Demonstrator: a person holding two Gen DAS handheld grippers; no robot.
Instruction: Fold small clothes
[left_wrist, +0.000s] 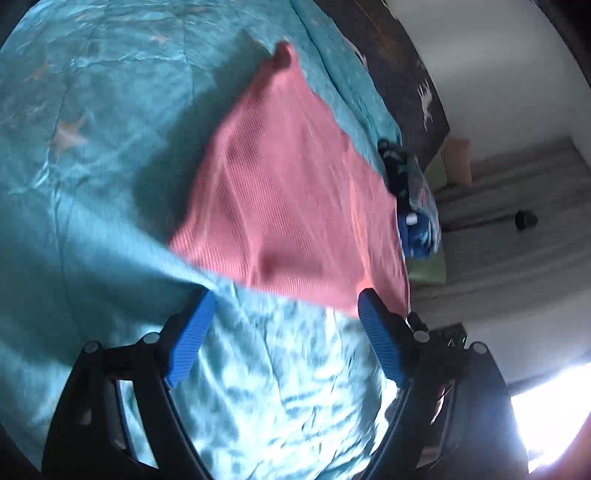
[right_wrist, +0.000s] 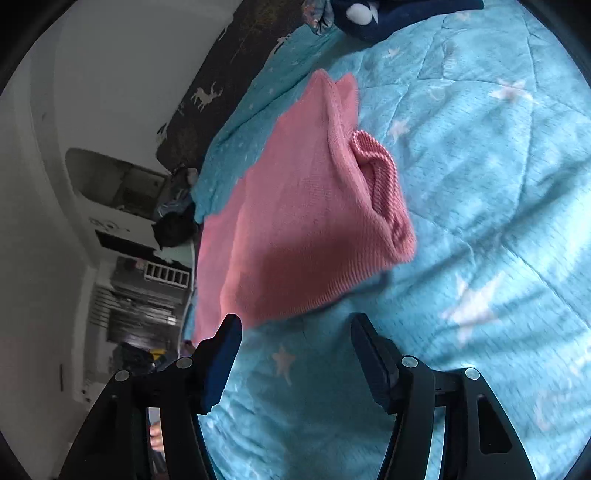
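Note:
A pink knit garment (left_wrist: 291, 195) lies spread on a teal star-print bedspread (left_wrist: 92, 184). In the right wrist view the garment (right_wrist: 295, 229) shows a ribbed collar or cuff (right_wrist: 380, 181) folded up on its right side. My left gripper (left_wrist: 284, 306) is open and empty, just short of the garment's near edge. My right gripper (right_wrist: 295, 332) is open and empty, its fingertips at the garment's near edge, above the bedspread (right_wrist: 480, 221).
A pile of dark blue clothes (left_wrist: 417, 206) lies at the bed's edge beyond the garment; it also shows in the right wrist view (right_wrist: 373, 18). A dark deer-print blanket (right_wrist: 207, 92) runs along the bed's far side. White walls and furniture stand beyond.

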